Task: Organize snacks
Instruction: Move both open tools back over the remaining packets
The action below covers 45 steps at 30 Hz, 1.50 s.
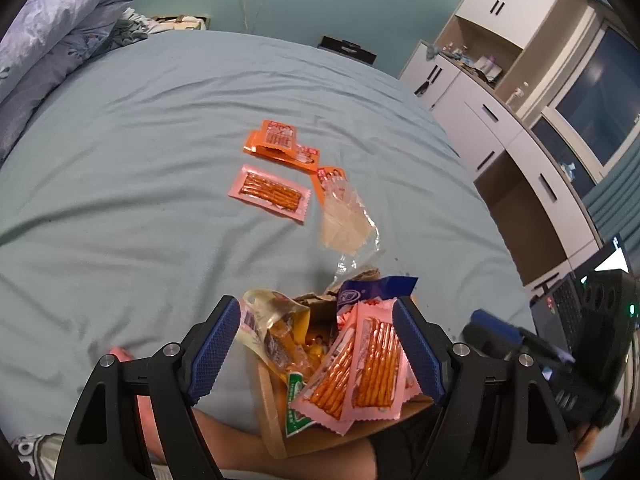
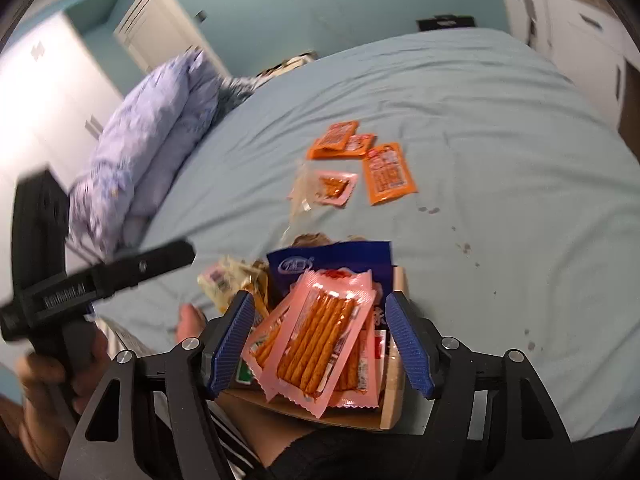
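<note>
So we've got a cardboard box (image 2: 390,392) sitting low in the middle of both views, on a pale blue bed sheet (image 1: 140,140), and it's stuffed with snacks. On top are pink packets (image 2: 316,340) of orange sticks, with a dark blue bag (image 2: 332,258) behind them and a yellowish bag (image 1: 276,328) toward the left side.

Our right gripper (image 2: 322,348) hangs over the box with its jaws spread apart, the pink packets between the blue pads (image 2: 408,344) but nothing pinched. Our left gripper (image 1: 316,354) is the same deal: wide apart over the box, holding nothing.

Further up the sheet, around the middle of the frame, more snacks are lying loose: a few orange packets (image 1: 276,140), one more pink packet (image 1: 269,193), and a clear wrapper (image 1: 344,220) just beside them. The right view is a bit blurry, so we can't say whether that wrapper touches the pink packet. A folded purple quilt (image 2: 152,136) sits at the upper left.
</note>
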{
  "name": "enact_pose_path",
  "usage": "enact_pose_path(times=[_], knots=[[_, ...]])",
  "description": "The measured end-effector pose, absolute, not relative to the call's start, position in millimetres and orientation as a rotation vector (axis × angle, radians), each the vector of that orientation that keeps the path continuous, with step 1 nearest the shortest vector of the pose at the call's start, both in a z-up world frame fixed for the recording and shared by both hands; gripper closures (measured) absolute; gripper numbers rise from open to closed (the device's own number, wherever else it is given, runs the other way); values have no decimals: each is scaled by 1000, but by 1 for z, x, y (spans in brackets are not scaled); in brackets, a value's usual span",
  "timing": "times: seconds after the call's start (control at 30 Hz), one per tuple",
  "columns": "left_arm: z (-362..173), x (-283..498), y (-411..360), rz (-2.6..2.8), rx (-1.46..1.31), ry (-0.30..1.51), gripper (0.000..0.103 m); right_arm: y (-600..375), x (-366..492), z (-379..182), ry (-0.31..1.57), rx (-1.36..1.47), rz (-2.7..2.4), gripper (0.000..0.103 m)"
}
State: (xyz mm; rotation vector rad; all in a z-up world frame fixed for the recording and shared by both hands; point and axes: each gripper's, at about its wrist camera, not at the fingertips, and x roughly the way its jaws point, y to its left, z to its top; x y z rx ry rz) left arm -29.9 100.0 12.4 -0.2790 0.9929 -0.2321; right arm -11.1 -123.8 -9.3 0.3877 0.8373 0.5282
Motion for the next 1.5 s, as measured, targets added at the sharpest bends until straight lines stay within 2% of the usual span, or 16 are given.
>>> enact_pose_path(times=[0.17, 0.4, 0.47, 0.57, 0.9, 0.97, 1.5], knots=[[13, -24, 103, -206, -272, 1000, 24, -152, -4, -9, 831, 446, 422, 36], [20, 11, 110, -123, -105, 966, 23, -160, 15, 8, 801, 270, 208, 36], [21, 24, 111, -85, -11, 949, 15, -162, 17, 12, 785, 234, 169, 36], [18, 43, 119, -29, 52, 922, 9, -161, 24, 15, 765, 225, 107, 36], [-4, 87, 129, -14, -6, 967, 7, -124, 49, 1, 795, 106, 27, 36], [-6, 90, 125, -20, 5, 976, 4, -119, 55, -2, 808, 105, 63, 36], [-56, 132, 121, -17, -36, 1176, 4, -84, 102, -26, 918, 84, 175, 36]])
